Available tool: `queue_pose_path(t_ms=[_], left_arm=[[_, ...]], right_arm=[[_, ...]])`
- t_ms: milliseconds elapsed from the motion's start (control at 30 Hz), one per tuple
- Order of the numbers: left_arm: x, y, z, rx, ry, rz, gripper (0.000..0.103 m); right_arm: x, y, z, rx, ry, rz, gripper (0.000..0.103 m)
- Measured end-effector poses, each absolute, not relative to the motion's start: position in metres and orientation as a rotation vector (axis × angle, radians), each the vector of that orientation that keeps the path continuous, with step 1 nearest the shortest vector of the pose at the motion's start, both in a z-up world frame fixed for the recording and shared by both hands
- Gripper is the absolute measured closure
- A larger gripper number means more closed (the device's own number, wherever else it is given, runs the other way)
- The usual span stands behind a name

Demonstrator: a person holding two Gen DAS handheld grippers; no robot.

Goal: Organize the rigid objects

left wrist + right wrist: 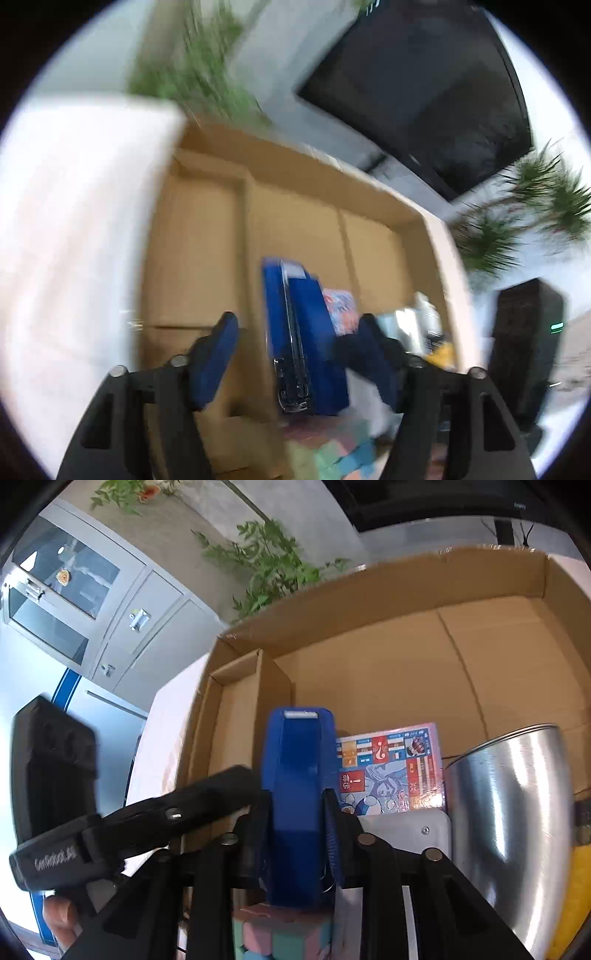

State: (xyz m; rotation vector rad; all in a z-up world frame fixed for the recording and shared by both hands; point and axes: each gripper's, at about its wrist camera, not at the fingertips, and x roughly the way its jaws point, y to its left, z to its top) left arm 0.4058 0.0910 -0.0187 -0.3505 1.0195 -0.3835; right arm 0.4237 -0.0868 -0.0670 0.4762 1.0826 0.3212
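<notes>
A blue stapler (pixel 306 332) stands upright in the cardboard box (pixel 332 166), resting on a pastel cube puzzle (pixel 332 450). My left gripper (pixel 297 319) straddles it, open, with wide gaps on both sides. In the right wrist view the stapler (pixel 299 794) fills the gap of my right gripper (pixel 295 812). The pads sit close beside it and I see no squeeze, so it is open. One finger of the left gripper (pixel 221 786) reaches in from the left and hides the right gripper's left fingertip.
The box (pixel 369 587) also holds a colourful printed carton (pixel 391 768), a shiny steel cup (pixel 509 812), a white flat plate (pixel 406 830) and something yellow (pixel 569 904). A black tower-shaped device (pixel 524 350) stands beside the box. A person's fingers (pixel 59 915) hold the left handle.
</notes>
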Motion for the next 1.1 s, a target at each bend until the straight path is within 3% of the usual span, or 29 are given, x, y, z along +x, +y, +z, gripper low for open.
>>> queue_pose_path(t_ms=[67, 133, 267, 367, 633, 1100], left_arm=[[0.374, 0.092, 0.008, -0.278, 0.899, -0.329, 0.022], [0.330, 0.084, 0.033, -0.154, 0.754, -0.218, 0.021], [0.246, 0.055, 0.046, 0.028, 0.562, -0.082, 0.009], [0.205, 0.036, 0.036, 0.030, 0.543, -0.048, 0.003], [0.162, -0.017, 0.011, 0.042, 0.596, -0.055, 0.003], [0.098, -0.003, 0.016, -0.026, 0.584, 0.103, 0.003]], right_arm=[[0.403, -0.089, -0.040, 0.383, 0.994, 0.297, 0.037], [0.371, -0.095, -0.016, 0.267, 0.878, 0.281, 0.002], [0.293, -0.111, 0.000, -0.027, 0.693, 0.106, 0.001], [0.254, -0.131, -0.009, -0.024, 0.712, 0.040, 0.001], [0.181, -0.160, -0.009, -0.051, 0.683, 0.012, 0.001], [0.117, -0.176, 0.002, -0.107, 0.625, 0.131, 0.001]])
